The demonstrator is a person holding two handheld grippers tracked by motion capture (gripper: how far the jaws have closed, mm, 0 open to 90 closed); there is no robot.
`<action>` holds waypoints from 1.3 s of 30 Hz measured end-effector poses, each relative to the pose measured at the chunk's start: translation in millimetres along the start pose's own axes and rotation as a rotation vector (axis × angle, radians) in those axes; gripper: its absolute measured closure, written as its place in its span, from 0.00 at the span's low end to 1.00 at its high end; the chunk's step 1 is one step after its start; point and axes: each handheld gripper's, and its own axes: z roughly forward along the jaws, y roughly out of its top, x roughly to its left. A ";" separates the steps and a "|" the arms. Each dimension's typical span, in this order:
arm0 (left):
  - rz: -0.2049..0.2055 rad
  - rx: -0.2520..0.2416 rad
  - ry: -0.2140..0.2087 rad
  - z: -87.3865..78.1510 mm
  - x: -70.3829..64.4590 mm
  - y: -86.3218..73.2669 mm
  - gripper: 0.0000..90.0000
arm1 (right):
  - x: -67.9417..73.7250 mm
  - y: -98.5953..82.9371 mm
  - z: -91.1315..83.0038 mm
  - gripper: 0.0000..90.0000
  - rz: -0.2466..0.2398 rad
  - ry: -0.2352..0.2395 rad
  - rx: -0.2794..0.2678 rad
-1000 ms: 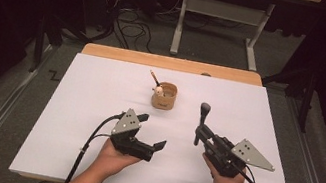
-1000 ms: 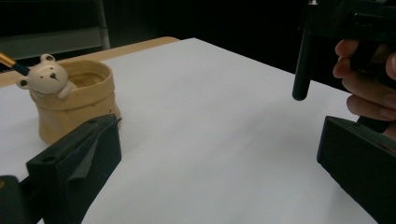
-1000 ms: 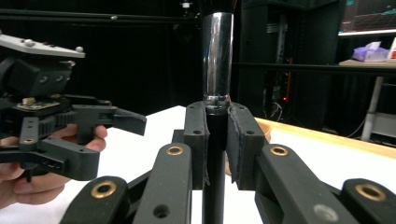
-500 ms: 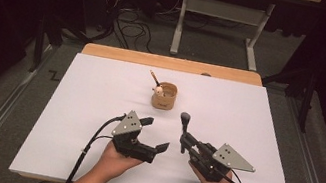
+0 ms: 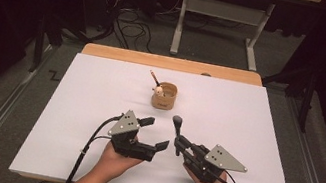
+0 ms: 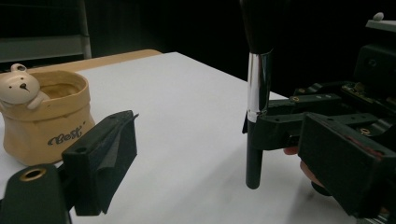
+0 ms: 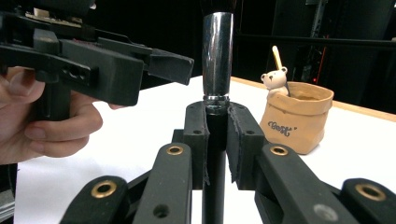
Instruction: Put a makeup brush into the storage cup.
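A black-handled brush with a silver ferrule stands upright, bristles up, and my right gripper is shut on its handle. My left gripper is open just left of it, its jaws wide apart on either side of the brush and not touching it. A tan pot with a small bear figure on its rim and a stick inside stands mid-table beyond both grippers. In the right gripper view the pot is to the right and the left gripper is at upper left.
The white table top has bare room to the left and right of the hands. A wooden strip runs along the far edge. Beyond it are a dark floor, cables and a metal frame.
My right gripper has carried the upright brush leftward and nearer the person, close beside the left gripper. The left gripper has barely moved and stays open.
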 end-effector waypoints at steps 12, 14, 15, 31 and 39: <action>-0.026 0.010 -0.028 -1.3 -0.3 1.6 0.25 | 3.5 -2.3 2.6 0.89 -0.016 0.010 -0.003; -0.031 0.009 -0.032 -1.5 -0.3 1.6 0.26 | 3.3 -2.3 3.1 0.89 -0.021 0.011 -0.007; -0.030 0.009 -0.035 -1.8 -0.9 1.5 0.27 | 3.3 -2.2 2.9 0.89 -0.018 0.009 -0.007; -0.060 0.015 -0.083 -4.0 -4.1 2.0 0.46 | 6.3 -3.1 5.2 0.89 -0.030 0.017 -0.010; -0.086 0.031 -0.096 -2.5 -4.2 0.0 0.56 | 11.9 -4.9 9.5 0.89 -0.039 0.035 -0.005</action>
